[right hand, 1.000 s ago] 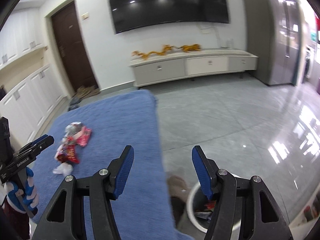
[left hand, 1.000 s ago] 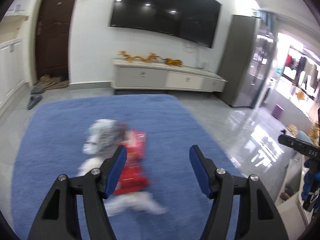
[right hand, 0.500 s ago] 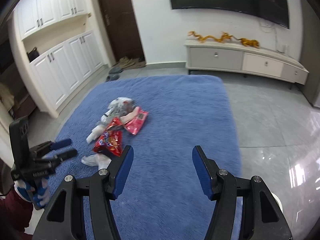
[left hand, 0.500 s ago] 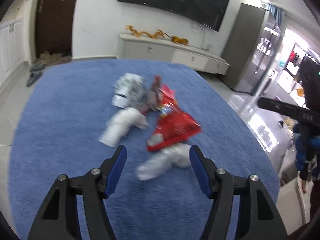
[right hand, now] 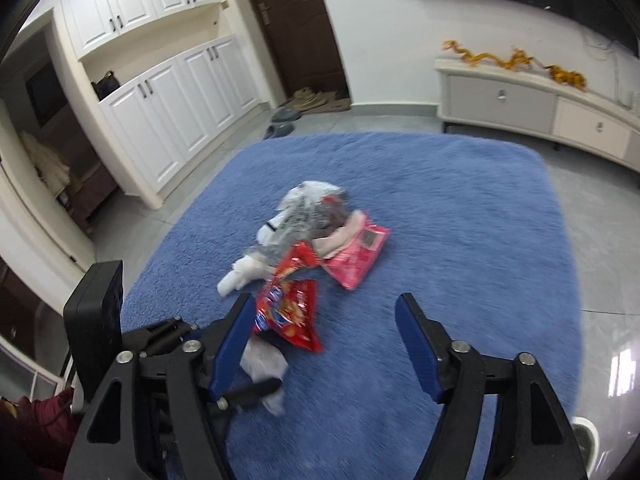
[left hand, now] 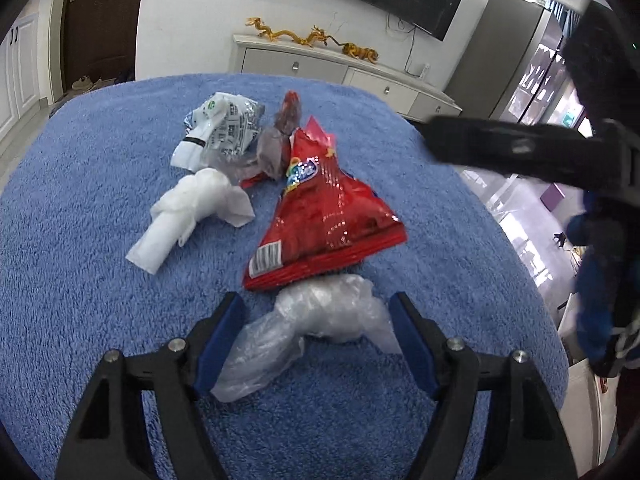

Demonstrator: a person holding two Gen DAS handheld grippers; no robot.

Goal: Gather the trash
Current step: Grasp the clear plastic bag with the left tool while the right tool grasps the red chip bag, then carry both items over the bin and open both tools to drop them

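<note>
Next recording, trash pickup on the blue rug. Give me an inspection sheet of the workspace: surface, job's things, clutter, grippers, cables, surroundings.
Surface: blue rug, shaggy, on grey tile floor.
Job's things: red snack bag, clear plastic wrap, white tissue, printed white bag and pink packet, lying in one loose pile.
Clutter: nothing seen apart from the trash.
Grippers: left gripper jaws opening, straddling the clear plastic wrap, pads not pressing it; right gripper jaws opening, nothing between them, beside the red snack bag.
Cables: wires hanging below the TV.
Surroundings: TV cabinet with gold dragon ornaments, brown door, white cupboards, shoes by the door.
</note>
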